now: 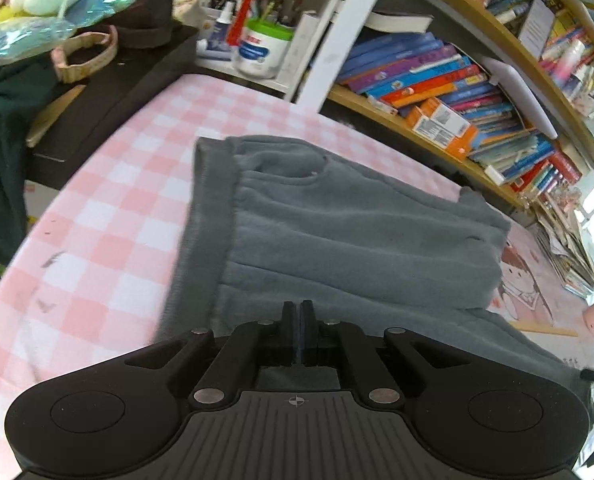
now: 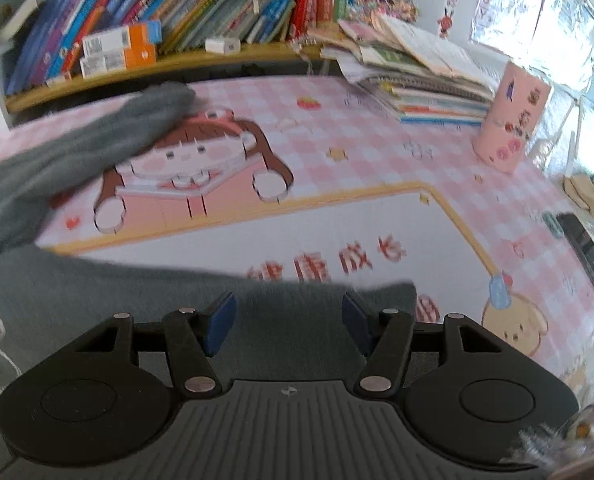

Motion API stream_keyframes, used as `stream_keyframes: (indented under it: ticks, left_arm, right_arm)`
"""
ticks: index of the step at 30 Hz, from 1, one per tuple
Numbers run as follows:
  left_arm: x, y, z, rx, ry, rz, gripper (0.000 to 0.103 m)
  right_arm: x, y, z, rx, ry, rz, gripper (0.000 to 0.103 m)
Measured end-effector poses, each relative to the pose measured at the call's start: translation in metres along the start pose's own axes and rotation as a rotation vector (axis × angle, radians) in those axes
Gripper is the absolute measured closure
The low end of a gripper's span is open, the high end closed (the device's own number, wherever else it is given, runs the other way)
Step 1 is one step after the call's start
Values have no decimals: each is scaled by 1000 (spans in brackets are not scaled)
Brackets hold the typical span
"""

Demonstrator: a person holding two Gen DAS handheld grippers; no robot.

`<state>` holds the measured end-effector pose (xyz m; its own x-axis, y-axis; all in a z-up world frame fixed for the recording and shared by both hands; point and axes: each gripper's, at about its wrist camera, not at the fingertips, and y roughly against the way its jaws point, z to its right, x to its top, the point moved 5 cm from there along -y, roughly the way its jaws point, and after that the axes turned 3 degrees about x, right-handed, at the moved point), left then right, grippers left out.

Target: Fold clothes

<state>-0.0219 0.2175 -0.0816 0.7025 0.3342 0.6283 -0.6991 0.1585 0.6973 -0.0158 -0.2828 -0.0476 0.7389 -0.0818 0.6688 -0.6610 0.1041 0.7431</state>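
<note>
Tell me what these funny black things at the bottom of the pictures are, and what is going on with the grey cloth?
Those black things are two grabbers, one in each of a person's hands. Each carries a small camera that looks forward along its two fingers, so you get one picture from each.

In the left picture, the left gripper has its fingers pressed together. It sits low over the grey garment, but I cannot tell whether any cloth is pinched between them.

In the right picture, the right gripper is wide open and holds nothing. The same grey cloth lies under it.

The garment is spread on a pink checked table cover with cartoon drawings. A pink cup and bookshelves stand behind. The job is folding clothes.
</note>
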Motion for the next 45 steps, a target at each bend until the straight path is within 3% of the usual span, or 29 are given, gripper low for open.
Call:
stream_keyframes:
  ticks: [4,8,14,18,22,25,29,36,45]
  left_arm:
    - [-6,-5,17,11,-1,-7,98]
    - [-9,-5,31,44,40,8,85]
    - [-13,-5,66,79,48,24,80]
    - [-26,-8,91,106,58,19,69]
    - [-42,-10,112,144,48,-10,67]
    - [-53,-9,125,172,43,-22,65]
    - [-65,-3,137,218,52,-16,54]
    - [-75,7,148,288,84,-3,52]
    - [-83,23,157,368,69,5,51]
  right_arm:
    - [19,-4,0,49,8,27,45]
    - [41,-21,4,100,31,31,44]
    - [70,-46,11,197,58,19,42]
    - [80,-64,12,264,105,-5,41]
    - [92,-85,16,317,155,-18,41]
    - [109,-103,19,357,151,-27,41]
    - [139,-128,19,414,128,-29,41]
    - [197,-167,-11,533,135,-44,40]
    - [241,-229,-58,610,-49,-186,40]
